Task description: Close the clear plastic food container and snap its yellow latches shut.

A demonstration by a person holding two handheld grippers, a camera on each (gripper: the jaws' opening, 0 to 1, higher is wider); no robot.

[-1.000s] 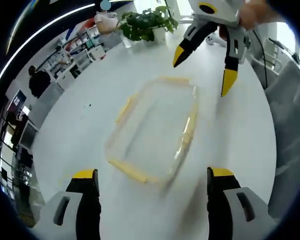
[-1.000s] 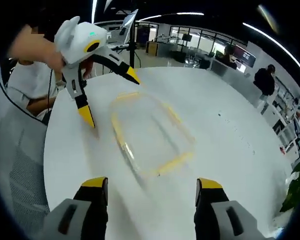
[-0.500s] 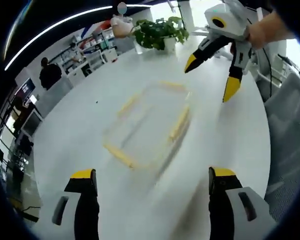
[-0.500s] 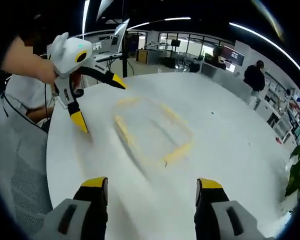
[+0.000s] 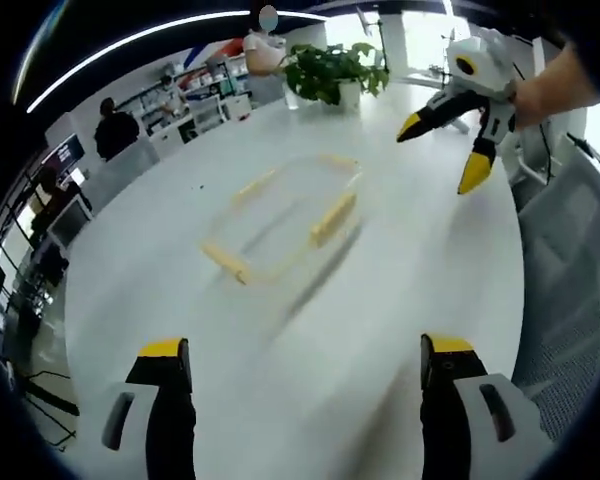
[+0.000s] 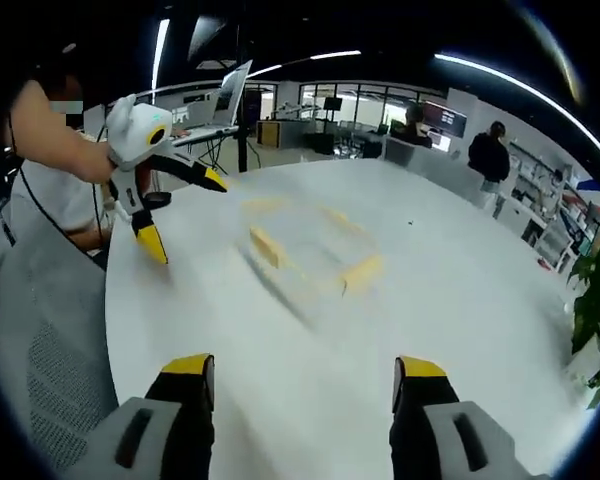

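Note:
The clear plastic container (image 5: 280,222) with yellow latches lies flat on the white round table (image 5: 400,300), blurred by camera motion; it appears again as the container (image 6: 308,250) in the right gripper view. My left gripper (image 5: 302,365) is open, well short of the container, nothing between its jaws. My right gripper (image 6: 298,378) is open too, likewise empty and well back from the container. The right gripper (image 5: 452,150) shows at the far right of the left gripper view, open above the table. The left gripper (image 6: 172,212) shows at the left of the right gripper view, open.
A potted plant (image 5: 330,70) stands at the table's far edge. A grey mesh chair (image 6: 40,360) sits beside the table. People (image 6: 490,155) and desks fill the office behind. A tripod stand (image 6: 242,110) rises beyond the table.
Both cameras have pulled back and up from the container, so it looks smaller and farther. Both grippers stay open and empty.

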